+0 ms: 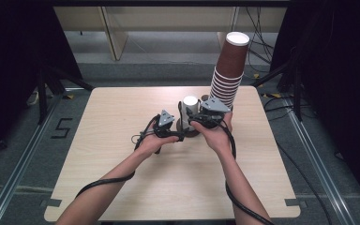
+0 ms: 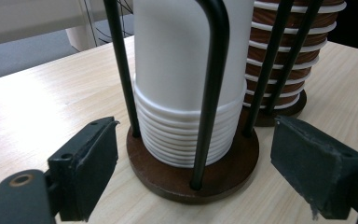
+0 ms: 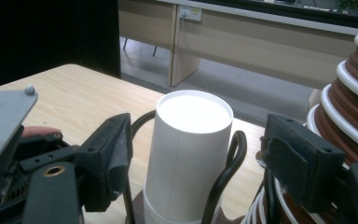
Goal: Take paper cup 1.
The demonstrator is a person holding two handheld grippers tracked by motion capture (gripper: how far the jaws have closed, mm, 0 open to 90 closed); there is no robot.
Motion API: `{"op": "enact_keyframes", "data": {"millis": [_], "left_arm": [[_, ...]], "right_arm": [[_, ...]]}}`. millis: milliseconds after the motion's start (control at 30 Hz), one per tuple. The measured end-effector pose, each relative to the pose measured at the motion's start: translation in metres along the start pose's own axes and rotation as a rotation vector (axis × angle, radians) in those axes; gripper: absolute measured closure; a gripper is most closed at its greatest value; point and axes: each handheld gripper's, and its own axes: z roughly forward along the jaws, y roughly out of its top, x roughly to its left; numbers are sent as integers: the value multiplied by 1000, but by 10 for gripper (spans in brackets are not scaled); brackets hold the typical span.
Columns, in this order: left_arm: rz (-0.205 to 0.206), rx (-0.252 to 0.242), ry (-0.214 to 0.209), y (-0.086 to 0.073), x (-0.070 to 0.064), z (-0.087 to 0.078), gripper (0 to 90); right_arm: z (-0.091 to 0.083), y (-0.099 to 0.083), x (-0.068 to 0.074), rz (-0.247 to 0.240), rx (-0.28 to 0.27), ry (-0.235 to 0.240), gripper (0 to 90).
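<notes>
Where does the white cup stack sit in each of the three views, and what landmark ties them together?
High view: white cup stack at table centre, between the two hands.
Left gripper view: fills top centre, inside black wire rods on a round brown base.
Right gripper view: centre, between the open jaws.
Shared landmark: the brown cup stack standing right beside it.

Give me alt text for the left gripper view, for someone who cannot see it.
A stack of upside-down white cups stands inside black wire uprights on a round dark base, with the left gripper open, one jaw on either side of the base and not touching it. Behind stands a stack of brown cups on the light wooden table.
</notes>
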Motion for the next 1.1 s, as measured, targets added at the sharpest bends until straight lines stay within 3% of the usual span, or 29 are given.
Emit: {"op": "enact_keyframes", "data": {"millis": [133,700,1000,1033,1100], "left_arm": [[1,-4,8,1,-2,2,143],[-49,-2,41,-1,-5,14,147],[-63,-16,90,-3,-9,18,146],[-75,-25,107,-3,-13,18,146],[-77,-32,123,-3,-16,19,146]], "right_arm": [[3,0,3,24,1,1,280],[14,8,2,26,-11,1,280],[18,12,2,25,-12,-4,283],[18,12,3,48,-1,-9,283],[20,13,1,25,-1,-9,284]]}}
